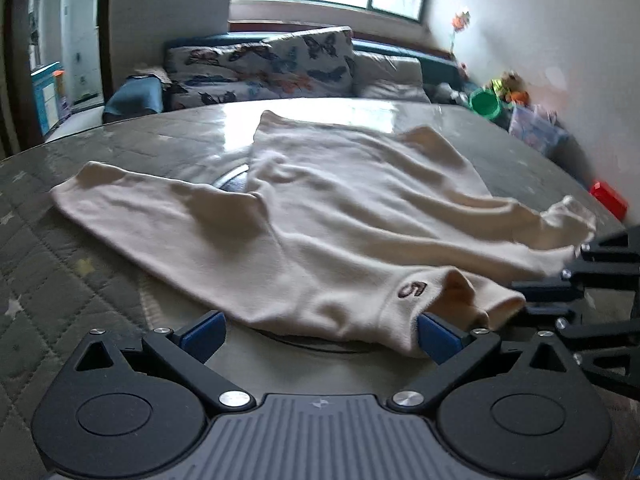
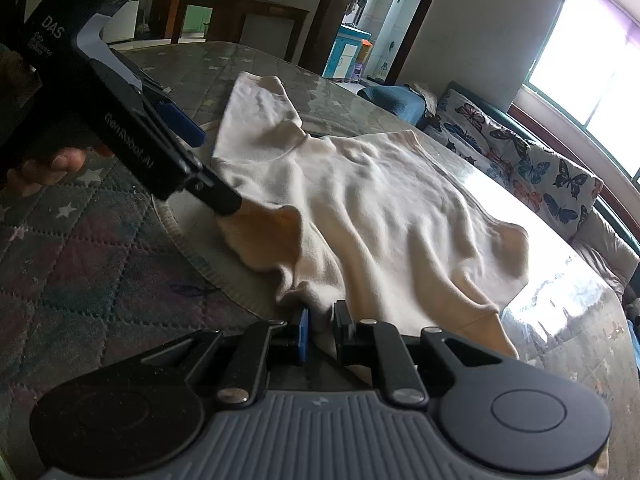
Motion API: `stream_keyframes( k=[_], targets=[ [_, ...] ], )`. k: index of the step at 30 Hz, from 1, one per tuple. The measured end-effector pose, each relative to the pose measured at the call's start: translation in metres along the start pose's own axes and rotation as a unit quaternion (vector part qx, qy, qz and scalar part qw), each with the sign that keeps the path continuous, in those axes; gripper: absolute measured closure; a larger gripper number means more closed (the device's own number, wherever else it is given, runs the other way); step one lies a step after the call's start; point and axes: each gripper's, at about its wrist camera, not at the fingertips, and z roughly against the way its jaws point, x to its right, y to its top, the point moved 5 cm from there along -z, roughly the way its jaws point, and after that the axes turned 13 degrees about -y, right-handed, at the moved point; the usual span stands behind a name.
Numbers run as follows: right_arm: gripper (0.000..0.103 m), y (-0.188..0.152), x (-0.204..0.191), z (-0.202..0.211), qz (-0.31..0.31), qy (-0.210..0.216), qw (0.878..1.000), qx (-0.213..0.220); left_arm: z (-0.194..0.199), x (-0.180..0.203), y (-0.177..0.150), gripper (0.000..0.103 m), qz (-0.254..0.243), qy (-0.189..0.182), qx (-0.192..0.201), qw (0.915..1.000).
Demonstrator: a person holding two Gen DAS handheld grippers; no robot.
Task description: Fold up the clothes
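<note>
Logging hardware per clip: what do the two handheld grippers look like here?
Both match: the left gripper and right gripper have matte black linkage arms with silver rivets, round black hubs, a ribbed grey centre plate and blue-padded fingers. Seen from the right wrist camera, the left gripper's black body carries white lettering, including "DAS".

My left gripper points downward, its blue-padded fingers spread wide apart and pressing on nothing. My right gripper also tilts down at the near edge, fingers drawn nearly together and pinching a fold of cloth. From the right wrist view my left hand shows at far left, wrapped round its handle
</note>
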Motion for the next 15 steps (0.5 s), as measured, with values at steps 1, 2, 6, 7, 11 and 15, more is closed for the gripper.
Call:
stream_keyframes(
  k=[1, 2, 6, 7, 11, 15],
  targets=[
    [0.091, 0.000, 0.000, 0.000, 0.000, 0.000, 1.000, 0.000, 0.001, -0.003, 0.000, 0.000, 0.008, -0.003, 0.002, 1.0000],
    [0.091, 0.001, -0.001, -0.001, 0.001, 0.000, 1.000, 0.000, 0.002, -0.006, 0.000, 0.000, 0.015, -0.005, 0.003, 0.9999],
    [0.091, 0.002, -0.003, -0.001, 0.003, -0.001, 1.000, 0.001, 0.007, -0.009, -0.002, 0.000, 0.003, 0.036, 0.018, 0.9992],
    [0.091, 0.002, -0.003, -0.001, 0.003, -0.001, 1.000, 0.001, 0.010, -0.009, -0.002, 0.000, -0.002, 0.048, 0.025, 0.9985],
    [0.091, 0.004, -0.005, -0.001, 0.003, -0.002, 1.000, 0.001, 0.017, -0.013, -0.005, 0.000, -0.001, 0.071, 0.037, 0.9968],
    [0.090, 0.004, -0.007, 0.000, 0.004, -0.003, 1.000, 0.001, 0.020, -0.015, -0.008, 0.000, -0.001, 0.071, 0.041, 0.9966]
  ],
)
